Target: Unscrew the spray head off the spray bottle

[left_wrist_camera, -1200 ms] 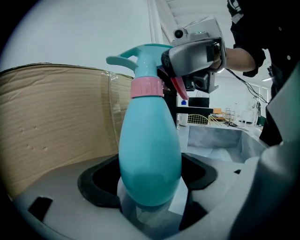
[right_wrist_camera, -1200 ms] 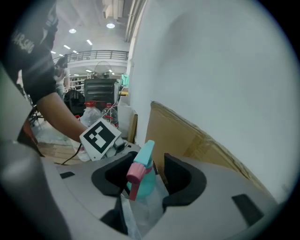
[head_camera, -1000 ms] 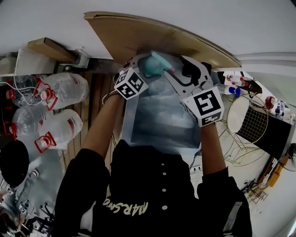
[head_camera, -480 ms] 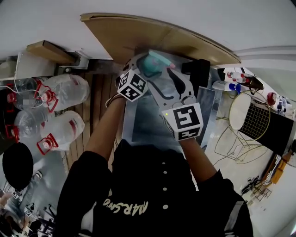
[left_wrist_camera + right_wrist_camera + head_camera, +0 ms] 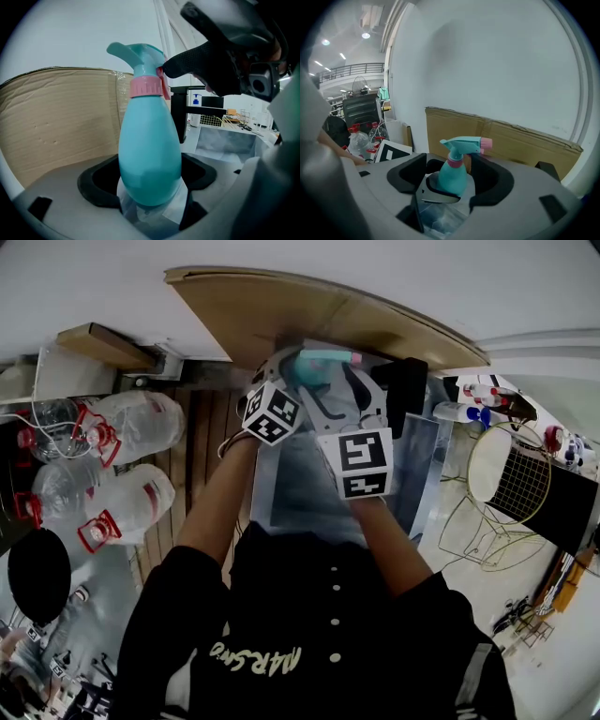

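Your left gripper (image 5: 149, 187) clamps the belly of the upright teal plastic spray bottle (image 5: 150, 150), so its long axis runs vertical. Your right gripper (image 5: 450, 177) has just been opening its jaws. They straddle the bottle without pinching it, and one black finger (image 5: 197, 65) sits just beside the pink ribbed collar (image 5: 146, 87) under the teal trigger spray head (image 5: 461, 143).

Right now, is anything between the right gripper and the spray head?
Nothing visible. The right gripper has just been opening its jaws; they stand apart with the spray head in line between them, not clamped. The left gripper is shut on the spray bottle lower down, clear of the head.
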The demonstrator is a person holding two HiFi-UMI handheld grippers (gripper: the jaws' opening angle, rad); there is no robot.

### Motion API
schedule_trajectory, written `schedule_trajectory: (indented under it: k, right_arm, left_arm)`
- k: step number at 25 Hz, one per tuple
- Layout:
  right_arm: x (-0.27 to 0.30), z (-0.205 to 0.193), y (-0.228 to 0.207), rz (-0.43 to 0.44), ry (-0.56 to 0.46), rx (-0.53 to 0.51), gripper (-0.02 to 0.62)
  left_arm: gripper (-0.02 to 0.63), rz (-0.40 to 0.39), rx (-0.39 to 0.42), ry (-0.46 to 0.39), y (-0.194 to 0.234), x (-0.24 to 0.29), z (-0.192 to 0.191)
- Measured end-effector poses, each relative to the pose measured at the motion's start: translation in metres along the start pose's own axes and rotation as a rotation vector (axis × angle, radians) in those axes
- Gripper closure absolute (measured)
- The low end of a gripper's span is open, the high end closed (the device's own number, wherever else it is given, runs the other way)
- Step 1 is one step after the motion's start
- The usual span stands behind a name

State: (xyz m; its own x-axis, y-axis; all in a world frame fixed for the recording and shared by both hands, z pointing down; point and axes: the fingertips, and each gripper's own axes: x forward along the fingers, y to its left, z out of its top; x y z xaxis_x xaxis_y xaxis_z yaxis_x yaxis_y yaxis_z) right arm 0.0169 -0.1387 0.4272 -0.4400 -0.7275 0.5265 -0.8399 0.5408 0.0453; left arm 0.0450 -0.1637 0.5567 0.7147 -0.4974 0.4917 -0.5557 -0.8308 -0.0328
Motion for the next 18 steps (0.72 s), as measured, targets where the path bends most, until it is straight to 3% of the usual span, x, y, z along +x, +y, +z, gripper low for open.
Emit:
schedule_trajectory:
  k: [13,15,18]
  right_arm:
    - [0.026,0.012,0.000,-0.002,-0.033,-0.050,0.247]
    - [0.028,0.014,-0.002,-0.022,-0.039,-0.057,0.260]
    - [0.029,0.016,-0.005,-0.042,-0.046,-0.057,0.331]
  left_arm:
    - [0.210,0.006,0.000,0.009,0.001,0.001,0.000]
    - [0.210,0.007,0.003,0.009,0.001,0.000,0.001]
    - [0.210,0.007,0.006,0.011,0.000,0.000,0.000]
